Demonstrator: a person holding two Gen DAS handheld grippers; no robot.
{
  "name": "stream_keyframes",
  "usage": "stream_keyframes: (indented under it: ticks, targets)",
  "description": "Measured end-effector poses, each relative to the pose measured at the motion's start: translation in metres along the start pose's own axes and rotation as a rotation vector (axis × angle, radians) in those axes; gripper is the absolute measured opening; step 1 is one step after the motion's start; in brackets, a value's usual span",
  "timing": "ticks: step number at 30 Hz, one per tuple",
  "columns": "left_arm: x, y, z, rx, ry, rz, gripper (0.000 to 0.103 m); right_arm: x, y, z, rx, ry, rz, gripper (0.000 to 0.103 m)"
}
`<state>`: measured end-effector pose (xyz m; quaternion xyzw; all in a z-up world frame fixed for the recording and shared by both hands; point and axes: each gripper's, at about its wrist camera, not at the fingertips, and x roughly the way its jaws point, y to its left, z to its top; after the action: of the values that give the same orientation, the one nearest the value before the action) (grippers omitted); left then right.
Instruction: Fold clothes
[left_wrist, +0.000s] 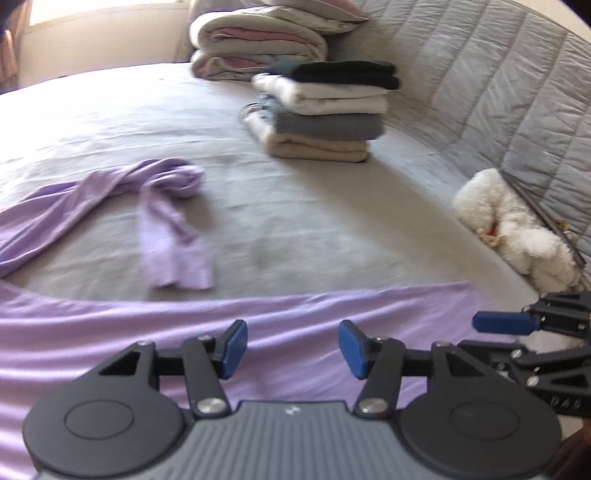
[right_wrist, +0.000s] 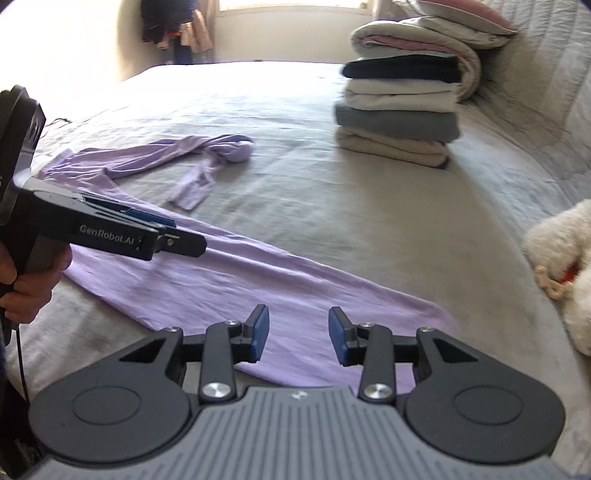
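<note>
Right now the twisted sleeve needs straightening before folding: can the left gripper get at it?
Probably yes. The left gripper is open with nothing between its fingers, and only bare bed sheet lies between it and the twisted sleeve; it must travel forward.

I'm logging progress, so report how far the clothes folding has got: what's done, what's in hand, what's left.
Done: a stack of folded clothes sits on the bed. In hand: nothing is gripped; the left gripper and right gripper hang open over the purple top, spread out but unfolded. Left: its twisted sleeve needs straightening, then the top folded and stacked.
</note>
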<state>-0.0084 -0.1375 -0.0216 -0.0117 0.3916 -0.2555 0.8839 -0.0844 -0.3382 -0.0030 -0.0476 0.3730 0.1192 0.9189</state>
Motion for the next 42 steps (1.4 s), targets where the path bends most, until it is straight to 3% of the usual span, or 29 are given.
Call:
stream_keyframes:
  ticks: [15, 27, 32, 36, 40, 42]
  targets:
    - [-0.042, 0.076, -0.026, -0.029, 0.07, 0.193, 0.057, 0.035, 0.063, 0.034, -0.033, 0.016, 0.149, 0.04]
    - [-0.103, 0.161, -0.056, -0.164, -0.01, 0.255, 0.058, 0.061, 0.143, 0.035, -0.215, 0.066, 0.302, 0.04]
    - [-0.126, 0.195, -0.065, -0.212, -0.025, 0.352, 0.058, 0.069, 0.168, 0.031, -0.28, 0.071, 0.345, 0.04]
    - [-0.142, 0.23, -0.072, -0.311, -0.036, 0.426, 0.058, 0.071, 0.182, 0.029, -0.319, 0.052, 0.378, 0.04]
    - [-0.161, 0.263, -0.079, -0.457, -0.096, 0.462, 0.057, 0.072, 0.195, 0.027, -0.363, 0.016, 0.405, 0.04]
    - [-0.17, 0.278, -0.084, -0.541, -0.136, 0.516, 0.057, 0.072, 0.202, 0.026, -0.39, -0.008, 0.415, 0.04]
